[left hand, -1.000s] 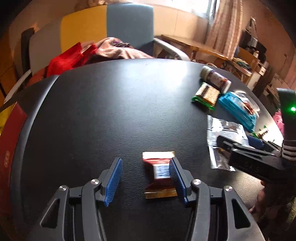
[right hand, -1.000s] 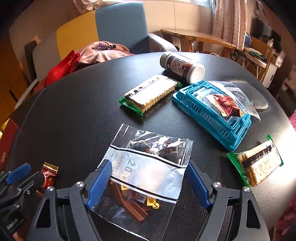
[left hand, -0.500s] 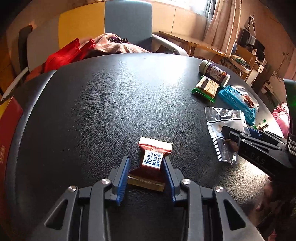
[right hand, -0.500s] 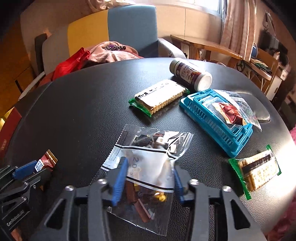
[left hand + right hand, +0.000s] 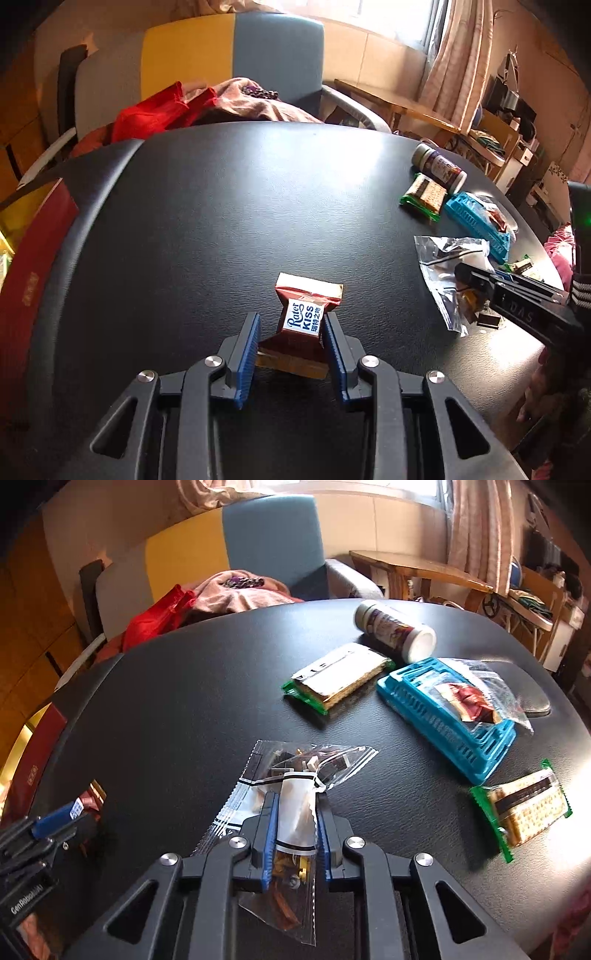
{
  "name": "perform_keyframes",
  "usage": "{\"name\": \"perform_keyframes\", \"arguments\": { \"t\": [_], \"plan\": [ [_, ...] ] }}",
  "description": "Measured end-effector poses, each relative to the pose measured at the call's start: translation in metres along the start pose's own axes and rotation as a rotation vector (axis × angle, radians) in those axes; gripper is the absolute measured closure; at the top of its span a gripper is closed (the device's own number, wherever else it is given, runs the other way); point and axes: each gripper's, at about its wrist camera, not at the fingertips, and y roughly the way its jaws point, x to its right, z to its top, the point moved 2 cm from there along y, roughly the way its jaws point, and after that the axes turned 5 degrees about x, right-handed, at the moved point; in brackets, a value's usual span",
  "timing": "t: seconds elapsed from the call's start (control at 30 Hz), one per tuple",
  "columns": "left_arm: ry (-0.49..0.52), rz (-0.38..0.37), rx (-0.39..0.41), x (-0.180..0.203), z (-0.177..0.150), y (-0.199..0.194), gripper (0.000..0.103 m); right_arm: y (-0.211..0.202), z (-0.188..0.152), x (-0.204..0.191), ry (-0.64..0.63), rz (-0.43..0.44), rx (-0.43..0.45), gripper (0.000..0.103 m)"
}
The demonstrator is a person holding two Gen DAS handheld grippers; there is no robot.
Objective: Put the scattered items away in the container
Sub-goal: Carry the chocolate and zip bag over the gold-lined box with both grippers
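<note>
Lengthwise: candy (image 5: 303, 322) along L tool (image 5: 290, 345)

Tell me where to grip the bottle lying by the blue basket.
Grip the bottle across its round body, mid-label, coming from above. It lies on its side, its cap end close to the cracker pack and blue basket, so a low side approach looks blocked.

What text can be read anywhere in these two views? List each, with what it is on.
"Rater KISS": white label of the candy wrapper in the left gripper; the Chinese characters beside it are too small to read.
"GenRobot.AI": body of the left gripper, in the right wrist view.
"DAS": body of the right gripper, partly cut off.
Print on the plastic bag, bottle and cracker packs: unreadable.
</note>
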Motion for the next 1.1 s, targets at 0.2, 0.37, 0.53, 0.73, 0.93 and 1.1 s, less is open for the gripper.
{"name": "perform_keyframes", "arguments": {
  "t": [0.2, 0.37, 0.53, 0.73, 0.93, 1.1],
  "plan": [
    [-0.033, 0.017, 0.045, -0.018, 0.003, -0.022, 0.069, -0.007, 0.001, -0.022, -0.01, 0.066, 0.002, 0.084],
    [-0.092, 0.064, 0.09, -0.048, 0.006, -0.044, 0.068, -0.014, 0.011, -0.061, -0.052, 0.149, 0.022, 0.084],
    [-0.166, 0.144, 0.146, -0.09, 0.008, -0.072, 0.068, -0.019, 0.028, -0.126, -0.135, 0.259, 0.045, 0.084],
    [-0.259, 0.281, 0.215, -0.156, 0.005, -0.111, 0.068, -0.026, 0.043, -0.227, -0.245, 0.416, 0.065, 0.084],
    [-0.359, 0.398, 0.236, -0.223, -0.005, -0.137, 0.068, -0.036, 0.048, -0.319, -0.343, 0.537, 0.077, 0.084],
    [-0.403, 0.462, 0.211, -0.258, -0.017, -0.139, 0.068, -0.039, 0.046, -0.381, -0.425, 0.6, 0.063, 0.084]
  ]
}}
